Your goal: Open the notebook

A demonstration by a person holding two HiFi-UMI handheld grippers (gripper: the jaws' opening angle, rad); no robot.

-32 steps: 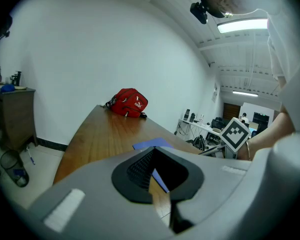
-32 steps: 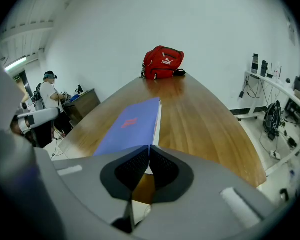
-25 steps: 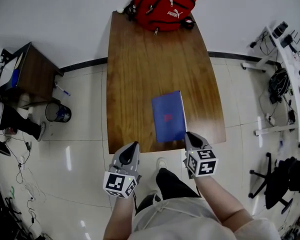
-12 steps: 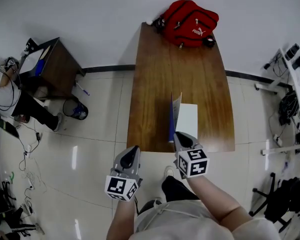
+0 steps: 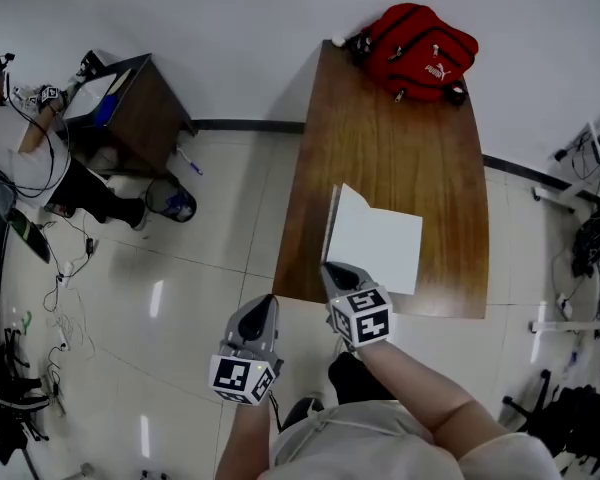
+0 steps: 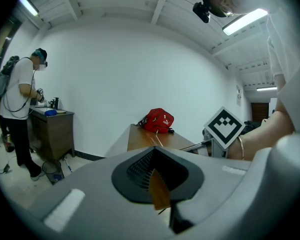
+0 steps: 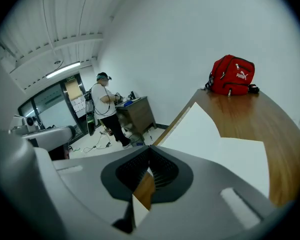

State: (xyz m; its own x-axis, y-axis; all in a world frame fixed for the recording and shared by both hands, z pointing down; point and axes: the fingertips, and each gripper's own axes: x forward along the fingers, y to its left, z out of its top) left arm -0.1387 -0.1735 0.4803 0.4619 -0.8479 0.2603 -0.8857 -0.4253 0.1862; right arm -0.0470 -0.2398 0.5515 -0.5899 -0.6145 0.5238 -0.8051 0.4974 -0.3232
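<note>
The notebook lies open near the front edge of the wooden table, white pages up. Its cover stands tilted up along the left side. My right gripper is at the notebook's near left corner. In the right gripper view a thin white sheet edge sits between its almost closed jaws, which are opening, and the page spreads ahead. My left gripper hangs off the table's front left, over the floor, shut with nothing in it.
A red backpack sits at the table's far end. To the left stand a dark side cabinet and a bin, with a person beside them. Office chairs and cables line the right side.
The blue cover has been lifted from flat to upright and swung on to the left, baring white pages. My right gripper moved left with it; the left one drifted left too.
</note>
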